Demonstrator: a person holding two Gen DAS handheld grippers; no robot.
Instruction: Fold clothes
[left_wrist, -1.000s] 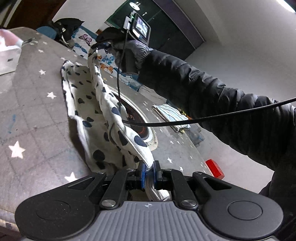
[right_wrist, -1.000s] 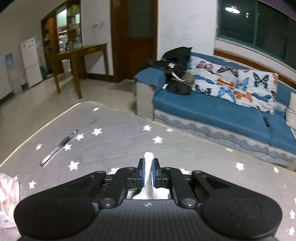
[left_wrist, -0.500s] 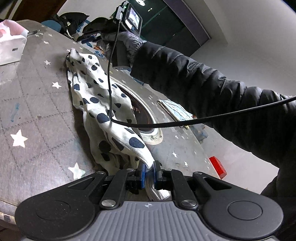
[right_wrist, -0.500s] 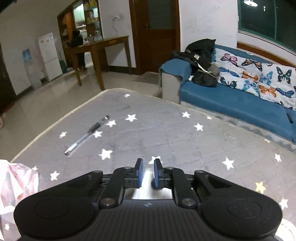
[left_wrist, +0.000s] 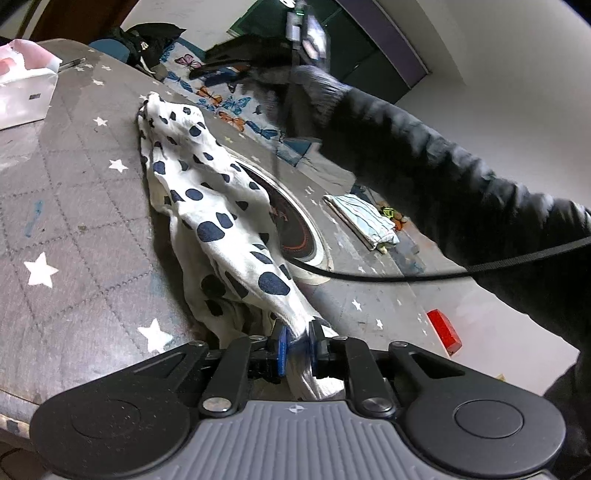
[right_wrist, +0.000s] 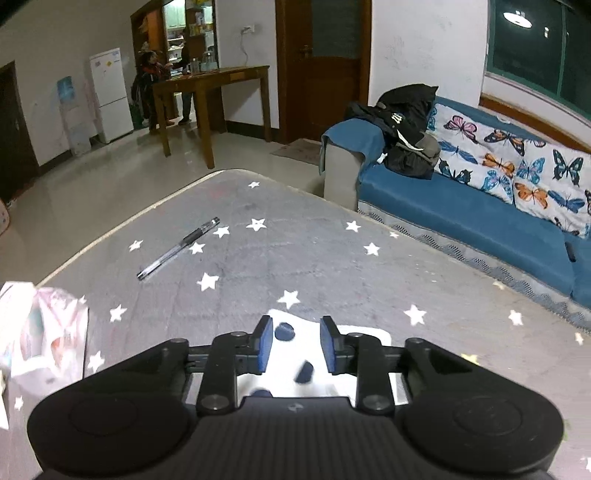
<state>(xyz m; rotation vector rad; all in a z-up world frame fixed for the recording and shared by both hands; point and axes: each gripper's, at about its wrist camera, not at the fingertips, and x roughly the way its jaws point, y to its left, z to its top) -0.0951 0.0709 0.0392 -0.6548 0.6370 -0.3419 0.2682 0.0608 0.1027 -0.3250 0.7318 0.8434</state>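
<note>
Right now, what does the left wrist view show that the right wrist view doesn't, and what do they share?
Only the left wrist view: the left tongs, opening with a corner of the spotted cloth between them, a sleeve, a cable, a red block and a folded cloth.

Only the right wrist view: the right tongs, opening and clear of the cloth lying beneath, a pen, a wooden table and a fridge.

Both: the spotted cloth, the starred cover and the sofa.

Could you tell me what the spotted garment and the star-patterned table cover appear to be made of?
Spotted garment: thin, soft woven cloth, probably cotton, matte; it creases and drapes limply. Table cover: seemingly padded fabric with a dull finish; stitched quilting lines cross it.
</note>
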